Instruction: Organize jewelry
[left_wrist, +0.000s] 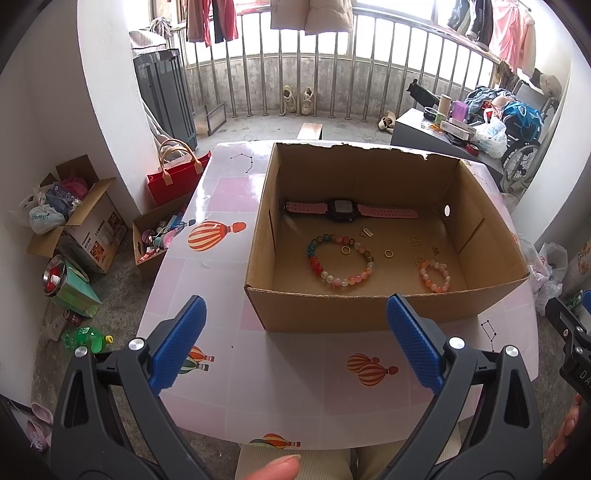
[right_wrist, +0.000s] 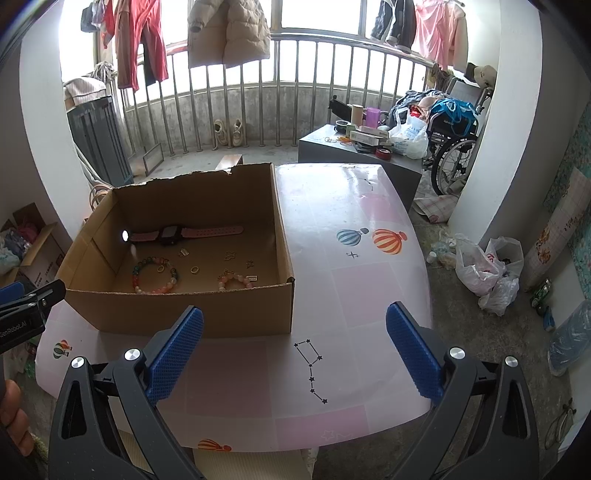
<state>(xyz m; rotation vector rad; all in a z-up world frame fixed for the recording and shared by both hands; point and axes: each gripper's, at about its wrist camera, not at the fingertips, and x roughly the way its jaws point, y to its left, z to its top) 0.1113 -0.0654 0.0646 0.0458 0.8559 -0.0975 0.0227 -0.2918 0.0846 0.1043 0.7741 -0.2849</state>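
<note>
both grippers, left gripper (left_wrist: 295, 343) and right gripper (right_wrist: 294, 347), hung empty, jaws apart, near the cardboard box (left_wrist: 317, 308), where the watch (left_wrist: 343, 210) and bracelets already lay.

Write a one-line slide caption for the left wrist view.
Open left gripper faces a cardboard box holding a pink-strapped watch, two bead bracelets and small gold pieces.

- We see a matt brown cardboard box (left_wrist: 369, 310) with a torn rim.
- We see a glossy tablecloth (right_wrist: 369, 295).
- We see glossy beads on the bracelet (left_wrist: 340, 262).
</note>
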